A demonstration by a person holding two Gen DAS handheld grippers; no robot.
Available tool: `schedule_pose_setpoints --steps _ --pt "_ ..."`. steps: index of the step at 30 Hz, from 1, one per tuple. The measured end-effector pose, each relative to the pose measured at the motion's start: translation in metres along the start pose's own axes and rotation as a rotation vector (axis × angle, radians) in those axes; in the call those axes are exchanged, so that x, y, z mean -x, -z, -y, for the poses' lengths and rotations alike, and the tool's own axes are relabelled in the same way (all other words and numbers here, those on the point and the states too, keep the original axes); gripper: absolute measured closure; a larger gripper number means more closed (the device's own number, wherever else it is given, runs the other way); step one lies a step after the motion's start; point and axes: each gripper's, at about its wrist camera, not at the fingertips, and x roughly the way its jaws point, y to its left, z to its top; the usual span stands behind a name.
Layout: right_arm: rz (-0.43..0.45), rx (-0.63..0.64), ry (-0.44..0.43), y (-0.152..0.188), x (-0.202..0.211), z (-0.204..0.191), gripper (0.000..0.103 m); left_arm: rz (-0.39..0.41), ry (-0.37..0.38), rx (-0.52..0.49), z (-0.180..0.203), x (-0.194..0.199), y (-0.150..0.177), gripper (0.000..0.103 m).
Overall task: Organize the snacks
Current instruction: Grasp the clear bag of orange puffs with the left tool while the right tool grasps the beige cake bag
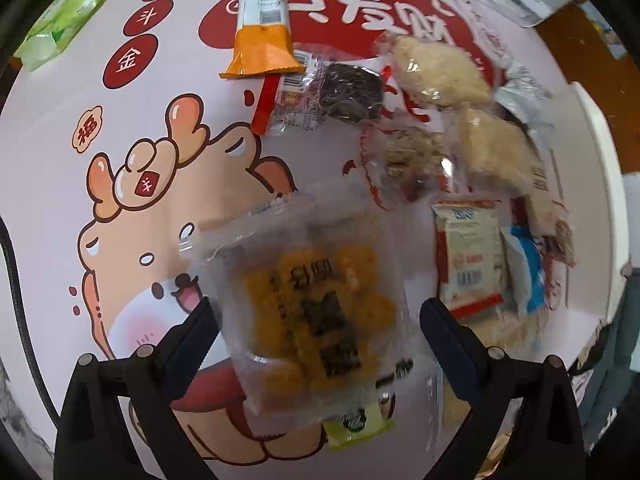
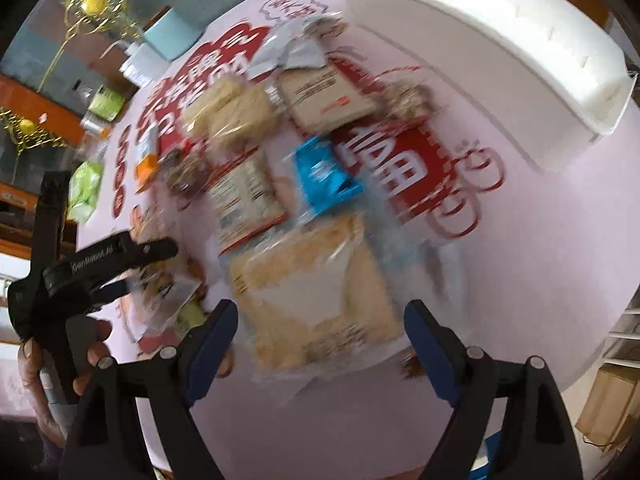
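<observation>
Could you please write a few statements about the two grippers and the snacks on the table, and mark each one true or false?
1. The left gripper is open. True.
2. A clear packet of yellow snacks lies between its fingers. True.
3. The orange-and-white packet is green. False: orange and white.
4. The right gripper is shut on the blue packet. False: it is open, nearer a pale cracker packet.

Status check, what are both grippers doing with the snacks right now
Left gripper open, straddling clear packet of yellow snacks. Right gripper open over beige cracker packet. Snack pile crowded just beyond.
</observation>
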Motion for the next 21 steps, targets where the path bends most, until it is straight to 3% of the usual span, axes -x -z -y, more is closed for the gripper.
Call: schedule_pose_setpoints --steps 4,9,17,21 --pt "0.007 0.025 0.025 -0.016 -0.006 0.010 0.017 -0.018 -0.058 0.003 0.006 -0.013 -0.004 0.004" --pt "-0.047 0.118 -0.017 -0.024 -0.026 0.008 0.017 -0.038 -0.093 0.001 0.011 -0.027 -0.003 0.004" --pt "-0.050 0.374 0.095 -0.021 -0.044 -0.016 0.012 -0.043 -0.135 -0.021 0.017 -0.031 0.004 0.004" --pt "-0.118 0.326 -0.007 -0.030 -0.054 0.003 0.000 -0.044 -0.147 -0.029 0.019 -0.034 0.011 0.004"
